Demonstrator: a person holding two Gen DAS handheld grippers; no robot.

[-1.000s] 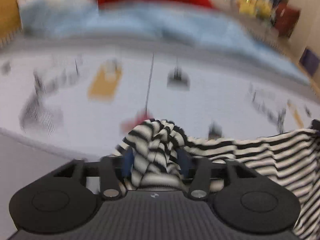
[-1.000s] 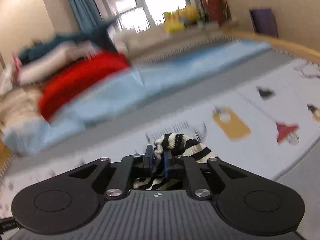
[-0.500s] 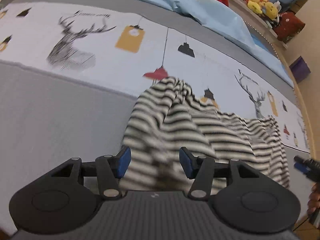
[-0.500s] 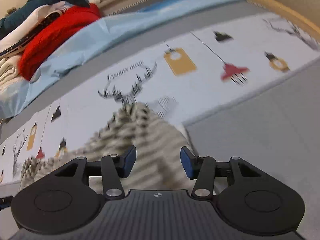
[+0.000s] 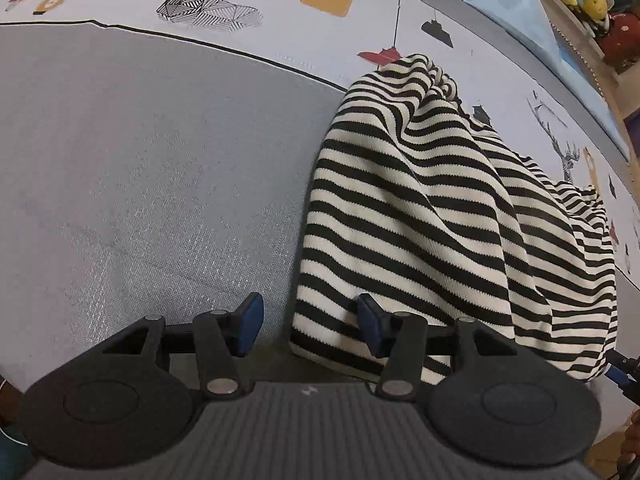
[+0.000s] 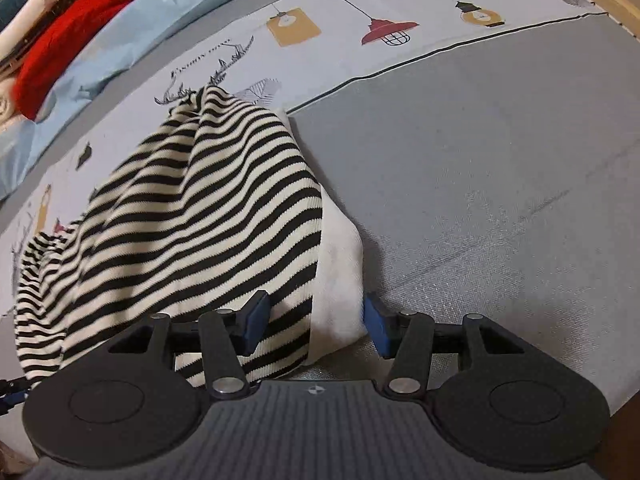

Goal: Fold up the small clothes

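Both grippers are sitting wide open, holding nothing: left gripper (image 5: 310,326) at the near left corner of the striped garment (image 5: 420,216) lying rumpled on the grey bedspread (image 5: 140,168), right gripper (image 6: 314,326) straddling its near right edge.

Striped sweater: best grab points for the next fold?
Take the striped sweater by its two near hem corners, one per hand-held gripper, coming in low from the near edge of the bed. The left hand-held gripper is open around the left corner; the right hand-held gripper is open around the white-edged right corner. The far end is bunched, so probably harder to pinch cleanly.
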